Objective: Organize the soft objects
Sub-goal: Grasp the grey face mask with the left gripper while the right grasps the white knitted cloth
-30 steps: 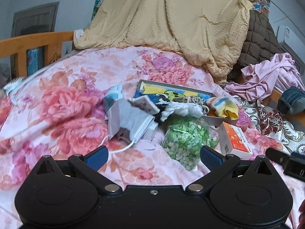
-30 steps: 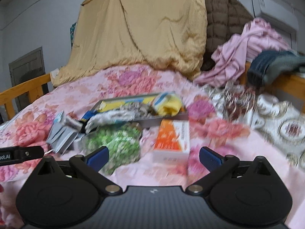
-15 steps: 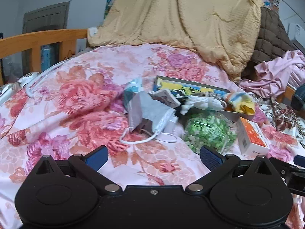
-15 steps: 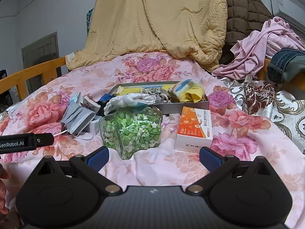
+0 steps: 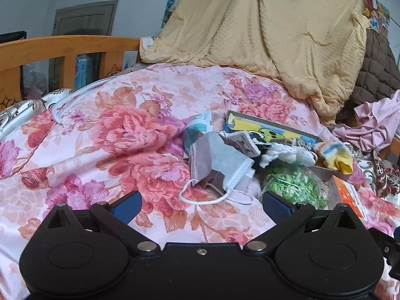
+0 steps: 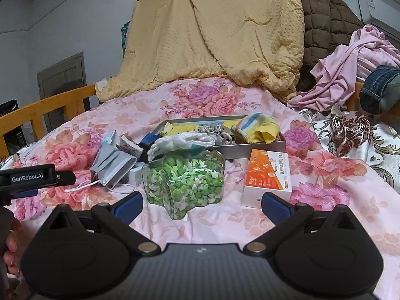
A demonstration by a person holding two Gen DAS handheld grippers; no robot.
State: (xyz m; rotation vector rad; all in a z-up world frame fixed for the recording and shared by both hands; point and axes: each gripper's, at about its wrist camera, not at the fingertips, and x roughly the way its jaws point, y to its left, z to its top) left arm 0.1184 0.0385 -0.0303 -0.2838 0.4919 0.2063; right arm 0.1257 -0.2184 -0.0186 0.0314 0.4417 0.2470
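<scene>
On the pink floral bedspread, the left gripper and right gripper both hover spread wide and empty, near a grey pleated face mask lying just left of a clear glass jar of green paper stars and a shallow grey tray of socks.

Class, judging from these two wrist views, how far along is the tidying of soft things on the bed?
Done: a yellow striped cloth and white cloth already lie in or on the tray. In hand: nothing; the left gripper and right gripper are open and empty. Left: the face masks lie loose on the bedspread.
</scene>
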